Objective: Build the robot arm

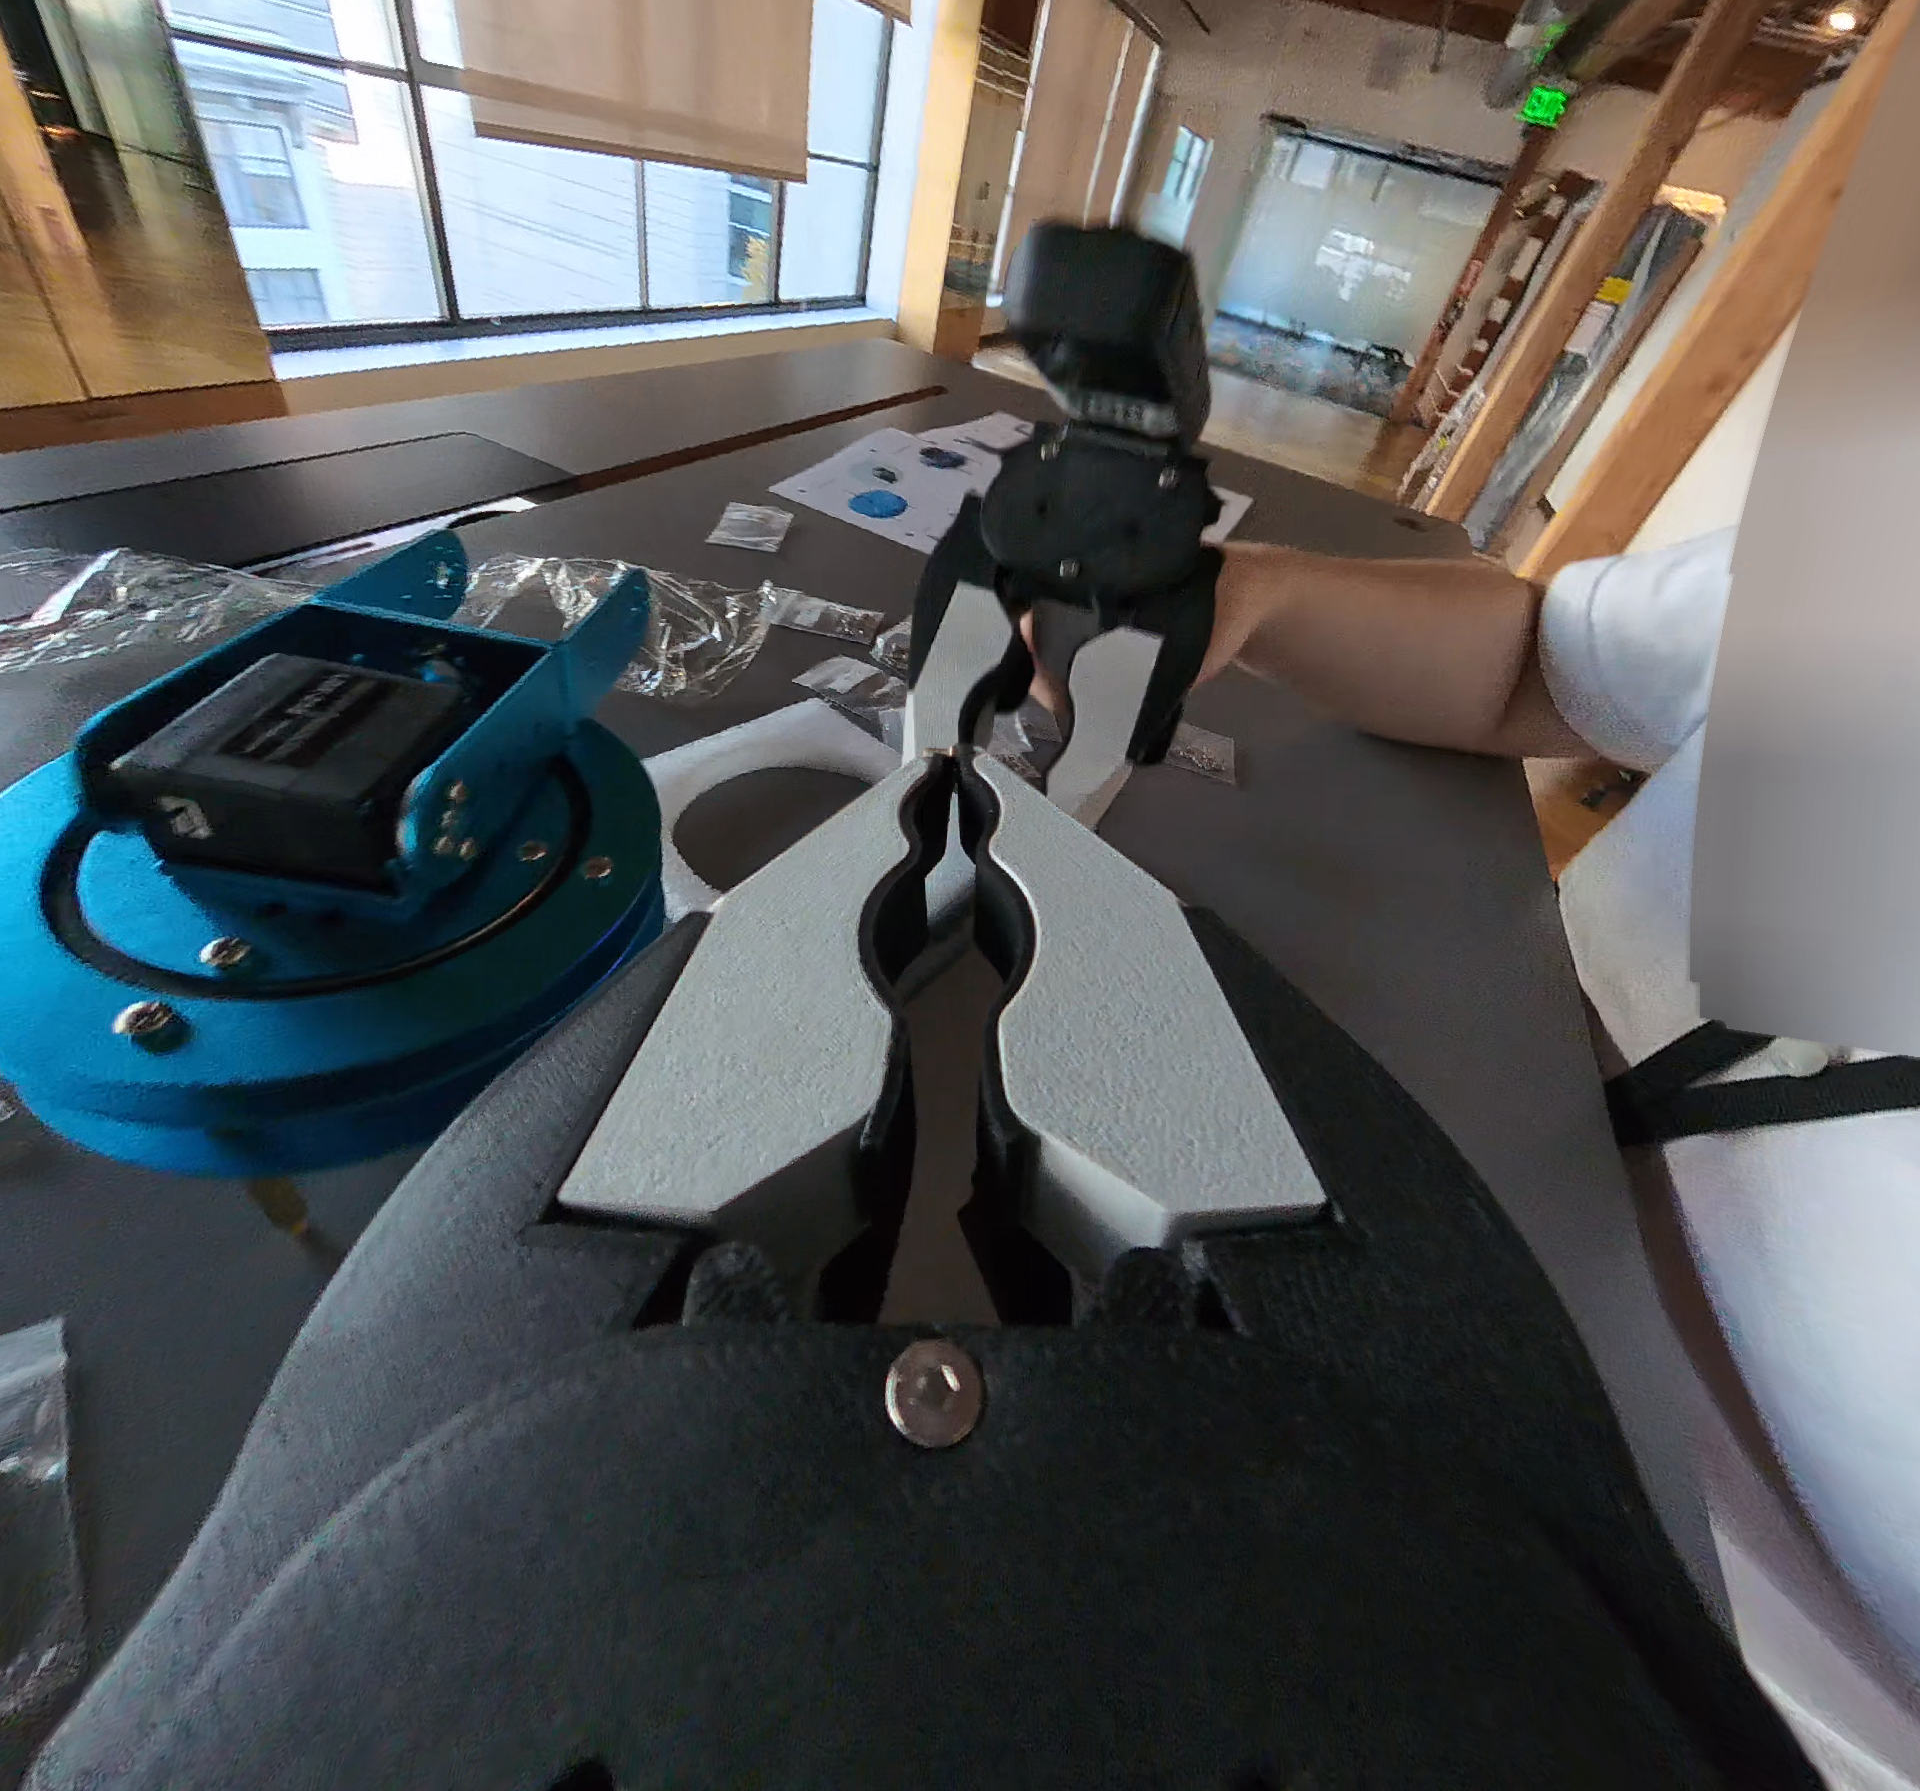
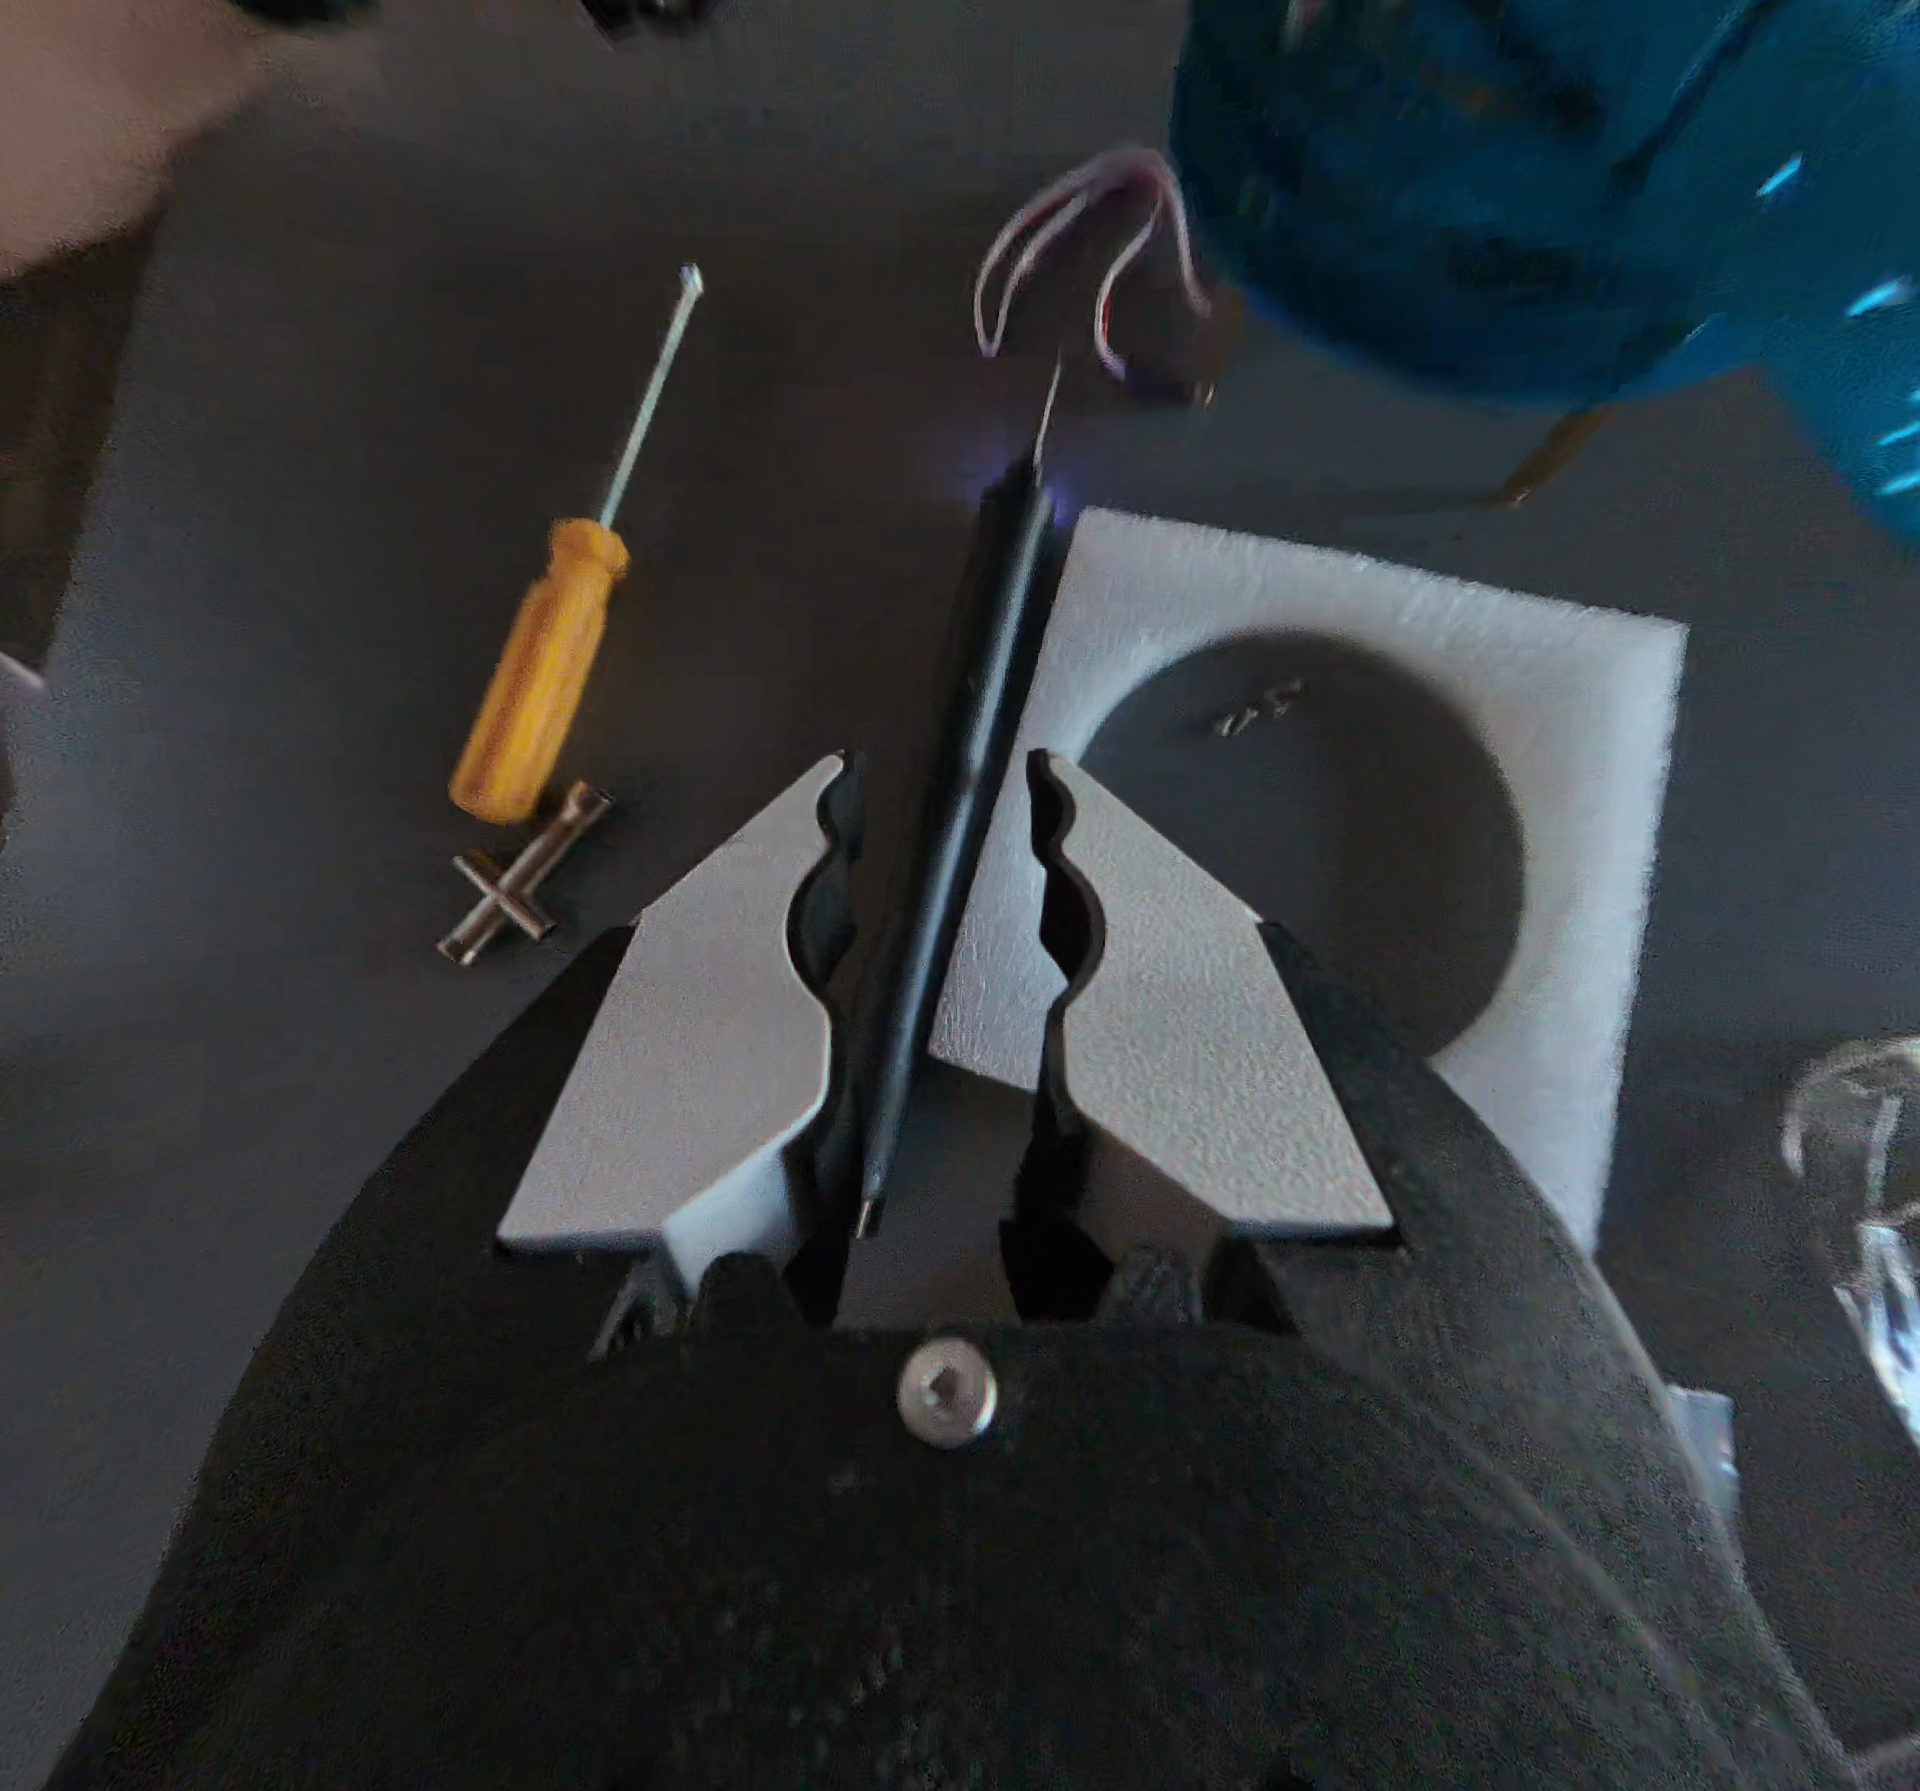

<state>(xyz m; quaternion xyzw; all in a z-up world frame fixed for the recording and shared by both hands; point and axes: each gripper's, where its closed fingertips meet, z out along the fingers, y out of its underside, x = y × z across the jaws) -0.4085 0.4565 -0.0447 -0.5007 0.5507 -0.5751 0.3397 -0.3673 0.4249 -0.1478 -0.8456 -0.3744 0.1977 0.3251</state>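
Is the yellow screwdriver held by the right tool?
No, the yellow screwdriver lies on the table to the left of the right tool, whose open fingers have a thin black tool between them.

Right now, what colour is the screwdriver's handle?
Orange-yellow; the screwdriver shows best in the right wrist view.

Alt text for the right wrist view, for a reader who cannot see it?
The right gripper hangs open over a dark table, a thin black tool lying between its fingers. An orange-handled screwdriver lies left, white foam with a round cutout right, a blurred blue assembly beyond.
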